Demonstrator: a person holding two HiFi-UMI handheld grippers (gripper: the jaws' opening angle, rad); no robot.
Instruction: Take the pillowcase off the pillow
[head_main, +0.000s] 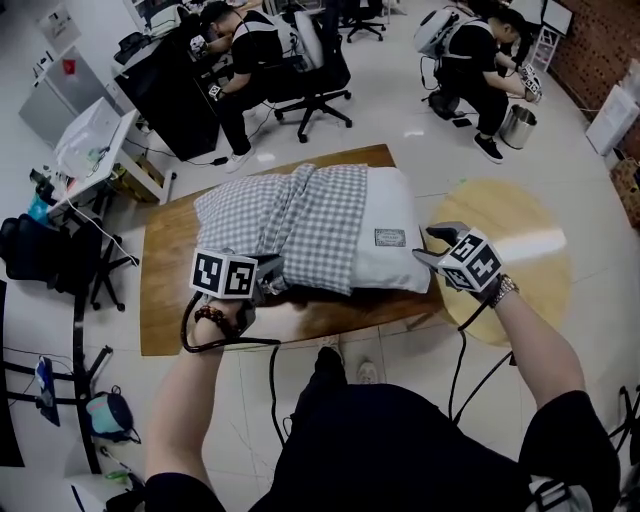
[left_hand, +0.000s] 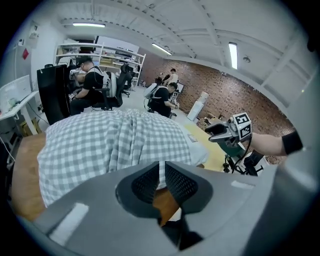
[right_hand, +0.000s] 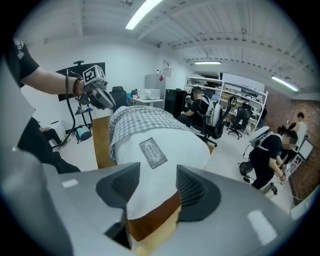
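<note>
Ribbed L claw (left_hand: 162, 170), gingham pillowcase (head_main: 290, 225), white pillow (head_main: 395, 235)

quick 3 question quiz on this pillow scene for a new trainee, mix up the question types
1. True or false: the checked pillowcase covers the whole white pillow.
2. What does the pillow lie on? A) the wooden table B) the floor C) an office chair
3. Fill in: of the left gripper and the right gripper, the ____ one has its jaws wider apart.

Key
1. False: the pillow's white end, with its label, is bare.
2. A
3. right: its jaws stand well apart, facing the bare end of the pillow. The left's show only a narrow gap.
</note>
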